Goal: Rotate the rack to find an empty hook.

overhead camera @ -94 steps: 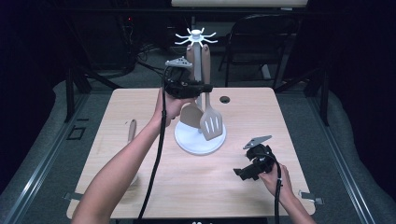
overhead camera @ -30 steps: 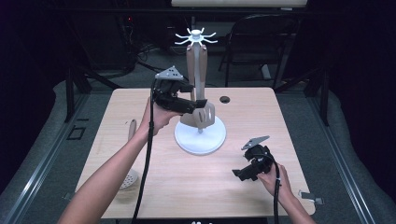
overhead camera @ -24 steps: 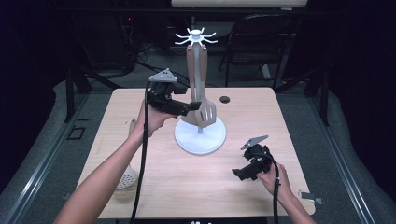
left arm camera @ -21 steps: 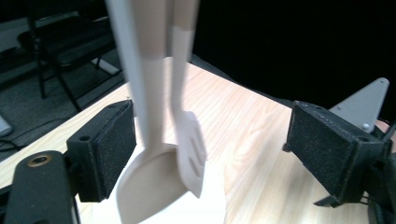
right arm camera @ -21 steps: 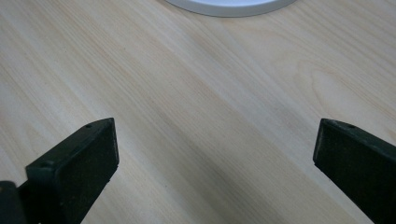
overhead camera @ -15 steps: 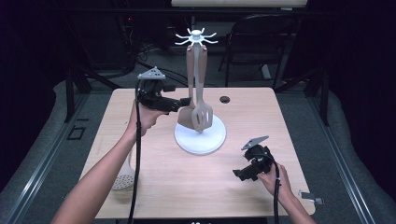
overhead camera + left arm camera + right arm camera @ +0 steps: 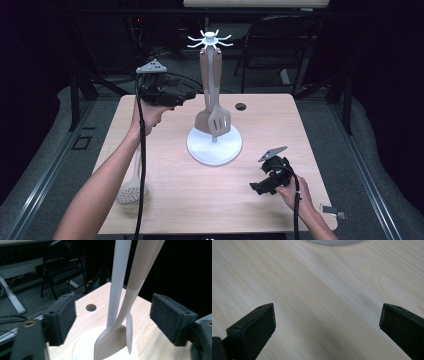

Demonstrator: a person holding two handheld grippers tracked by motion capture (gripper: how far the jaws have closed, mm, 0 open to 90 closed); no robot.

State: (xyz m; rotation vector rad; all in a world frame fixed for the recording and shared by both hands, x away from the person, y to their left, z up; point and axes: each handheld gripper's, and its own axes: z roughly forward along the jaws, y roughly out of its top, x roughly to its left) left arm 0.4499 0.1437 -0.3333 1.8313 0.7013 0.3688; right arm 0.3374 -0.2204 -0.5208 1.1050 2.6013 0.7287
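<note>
Left gripper (image 7: 189, 94) is open and empty — the hung spoon (image 7: 117, 315) and slotted turner (image 7: 219, 120) dangle just ahead of it. Right gripper (image 7: 256, 187) idles open. A careless swing could knock them off the rack (image 7: 210, 40).

One white utensil stand with a round base (image 7: 214, 150) stood at the table's centre, with two beige utensils hanging on it: one solid spatula (image 7: 204, 120) and one slotted turner (image 7: 220, 121). One beige perforated skimmer (image 7: 132, 186) lay near the left edge. Two black handheld grippers were in view, left (image 7: 187, 95) and right (image 7: 256, 188).
</note>
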